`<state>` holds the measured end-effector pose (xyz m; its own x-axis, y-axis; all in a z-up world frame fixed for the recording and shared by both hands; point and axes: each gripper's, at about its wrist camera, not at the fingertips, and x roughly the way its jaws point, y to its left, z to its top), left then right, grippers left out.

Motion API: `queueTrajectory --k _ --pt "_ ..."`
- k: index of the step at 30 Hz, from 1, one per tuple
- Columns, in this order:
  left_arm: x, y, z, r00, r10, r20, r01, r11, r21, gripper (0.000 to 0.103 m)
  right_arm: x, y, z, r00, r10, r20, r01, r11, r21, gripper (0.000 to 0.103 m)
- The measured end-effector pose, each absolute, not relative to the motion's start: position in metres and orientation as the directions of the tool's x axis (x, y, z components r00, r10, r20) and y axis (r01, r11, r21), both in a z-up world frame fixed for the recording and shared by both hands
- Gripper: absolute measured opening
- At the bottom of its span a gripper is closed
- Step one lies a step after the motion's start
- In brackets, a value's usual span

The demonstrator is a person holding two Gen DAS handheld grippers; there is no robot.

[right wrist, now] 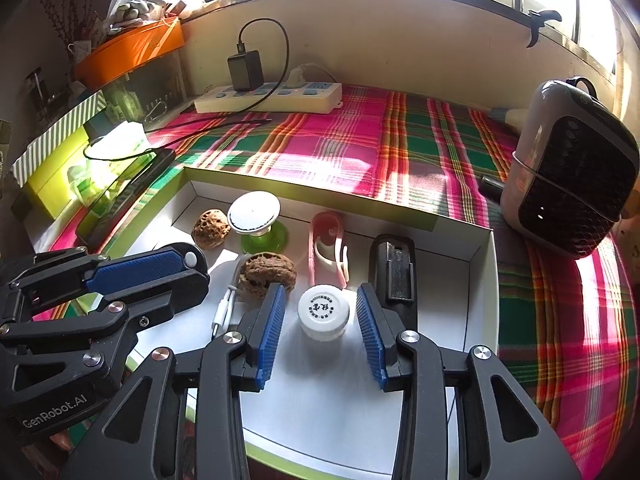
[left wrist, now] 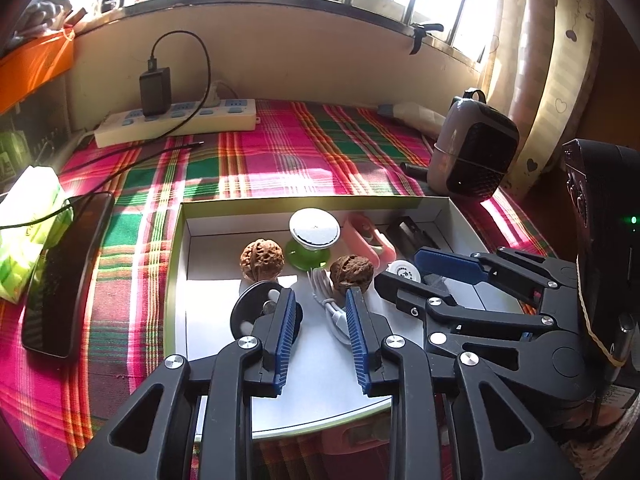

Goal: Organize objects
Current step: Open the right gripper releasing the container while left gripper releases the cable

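A shallow white box [left wrist: 182, 248] [right wrist: 482, 276] on the plaid cloth holds two walnuts [left wrist: 262, 260] [left wrist: 351, 272], a white-topped green suction piece [left wrist: 314, 230], a pink clip [right wrist: 328, 246], a black clip [right wrist: 394, 268], a white cable [left wrist: 330, 304], a black disc [left wrist: 250, 310] and a small white jar [right wrist: 324, 312]. My left gripper [left wrist: 320, 304] is open over the box, with the cable between its fingers and the disc just to its left. My right gripper [right wrist: 320, 304] is open with its fingers on either side of the white jar, not touching it.
A dark phone [left wrist: 66, 272] and a green tissue pack [left wrist: 28, 232] lie left of the box. A power strip [left wrist: 176, 120] with a black charger stands at the back wall. A grey speaker-like device [right wrist: 572, 184] stands right of the box.
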<state>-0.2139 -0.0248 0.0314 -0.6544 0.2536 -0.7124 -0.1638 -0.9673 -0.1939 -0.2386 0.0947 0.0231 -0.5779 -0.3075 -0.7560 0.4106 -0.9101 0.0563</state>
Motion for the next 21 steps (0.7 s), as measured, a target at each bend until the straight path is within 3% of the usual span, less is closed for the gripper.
queueTrajectory --k 21 --pt "-0.18 -0.026 0.041 -0.689 0.206 -0.695 -0.151 -0.978 -0.141 0.025 -0.208 0.101 0.036 -0.606 -0.333 -0.723 0.383 -0.918 0.102 0.043"
